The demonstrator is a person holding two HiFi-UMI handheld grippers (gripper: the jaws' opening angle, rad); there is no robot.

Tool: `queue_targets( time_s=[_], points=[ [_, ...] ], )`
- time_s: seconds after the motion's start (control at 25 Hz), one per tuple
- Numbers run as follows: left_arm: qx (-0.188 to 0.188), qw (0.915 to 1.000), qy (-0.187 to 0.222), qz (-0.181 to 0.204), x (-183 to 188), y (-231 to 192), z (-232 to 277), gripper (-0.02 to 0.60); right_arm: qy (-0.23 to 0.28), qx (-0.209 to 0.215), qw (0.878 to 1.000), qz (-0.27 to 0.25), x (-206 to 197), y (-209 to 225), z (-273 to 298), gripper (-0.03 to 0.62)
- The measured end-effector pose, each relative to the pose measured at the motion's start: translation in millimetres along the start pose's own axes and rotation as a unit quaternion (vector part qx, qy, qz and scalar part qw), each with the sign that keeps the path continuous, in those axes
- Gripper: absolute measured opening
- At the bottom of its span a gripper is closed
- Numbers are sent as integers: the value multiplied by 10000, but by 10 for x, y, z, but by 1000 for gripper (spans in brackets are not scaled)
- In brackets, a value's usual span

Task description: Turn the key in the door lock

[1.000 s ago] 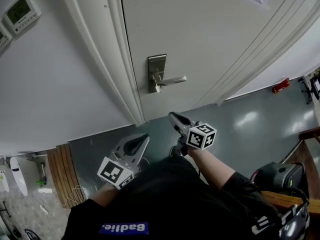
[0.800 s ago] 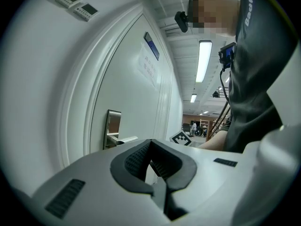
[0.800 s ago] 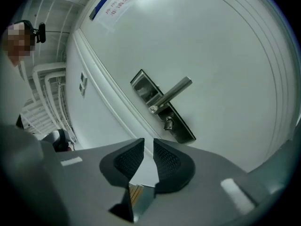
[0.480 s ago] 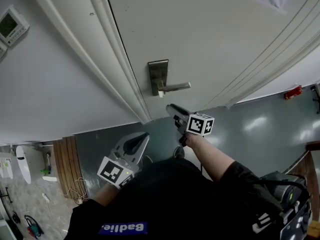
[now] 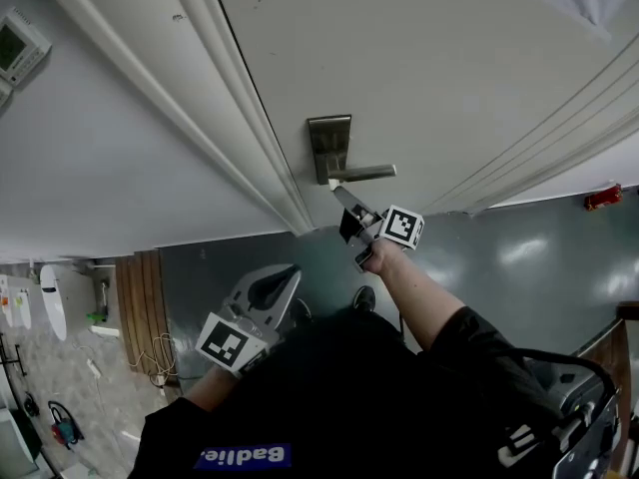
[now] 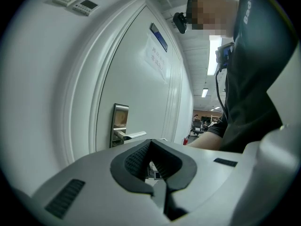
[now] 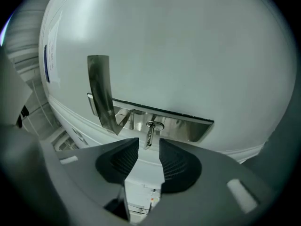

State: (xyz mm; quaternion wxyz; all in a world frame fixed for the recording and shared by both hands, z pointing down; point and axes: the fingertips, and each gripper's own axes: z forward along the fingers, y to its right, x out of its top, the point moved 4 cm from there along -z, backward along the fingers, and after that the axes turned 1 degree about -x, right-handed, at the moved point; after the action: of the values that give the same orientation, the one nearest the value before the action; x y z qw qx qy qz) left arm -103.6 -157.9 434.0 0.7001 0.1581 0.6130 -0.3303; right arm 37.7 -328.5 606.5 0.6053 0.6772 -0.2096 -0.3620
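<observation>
A steel lock plate (image 5: 328, 145) with a lever handle (image 5: 365, 174) sits on the white door (image 5: 449, 78). In the right gripper view a small silver key (image 7: 149, 134) sticks out of the lock plate (image 7: 181, 128), beside the lever handle (image 7: 100, 91). My right gripper (image 7: 149, 150) is just short of the key, its jaws opening. The key's end stands at the mouth of the gap and neither pad touches it. In the head view the right gripper (image 5: 340, 197) points at the plate from just below the lever. My left gripper (image 5: 271, 285) hangs low by the person's body, shut and empty.
The door frame (image 5: 230, 108) runs diagonally left of the lock, with wall panels (image 5: 20, 40) further left. Grey floor (image 5: 519, 257) lies below the door. A red object (image 5: 602, 198) rests on the floor by the wall at right. The left gripper view shows the door (image 6: 141, 93) and the person's arm.
My right gripper has risen toward the lock plate, rolled, and its jaws have gone from nearly shut to open. The left gripper has barely shifted.
</observation>
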Motion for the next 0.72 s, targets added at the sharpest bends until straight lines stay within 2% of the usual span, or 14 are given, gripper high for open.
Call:
queue_targets(
  time_s=[0.16, 0.32, 0.44, 0.6, 0.72],
  points=[
    [67, 10000, -57, -19, -34, -19, -16, -6, 145, 372, 9985, 384, 40, 49, 104, 109],
    [113, 9999, -120, -25, -62, -10, -47, -6, 146, 535, 9973, 472, 39, 66, 170, 69],
    [140, 9998, -140, -19, -77, -21, -71, -6, 171, 570, 9979, 251, 49, 40, 183, 51],
    [129, 9997, -186, -26, -89, -35, -86, -6, 116, 176, 9994, -287, 58, 5, 175, 49],
    [71, 9998, -190, 4, -77, -34, -89, -6, 108, 51, 9984, -547, 36, -92, 199, 51]
  ],
)
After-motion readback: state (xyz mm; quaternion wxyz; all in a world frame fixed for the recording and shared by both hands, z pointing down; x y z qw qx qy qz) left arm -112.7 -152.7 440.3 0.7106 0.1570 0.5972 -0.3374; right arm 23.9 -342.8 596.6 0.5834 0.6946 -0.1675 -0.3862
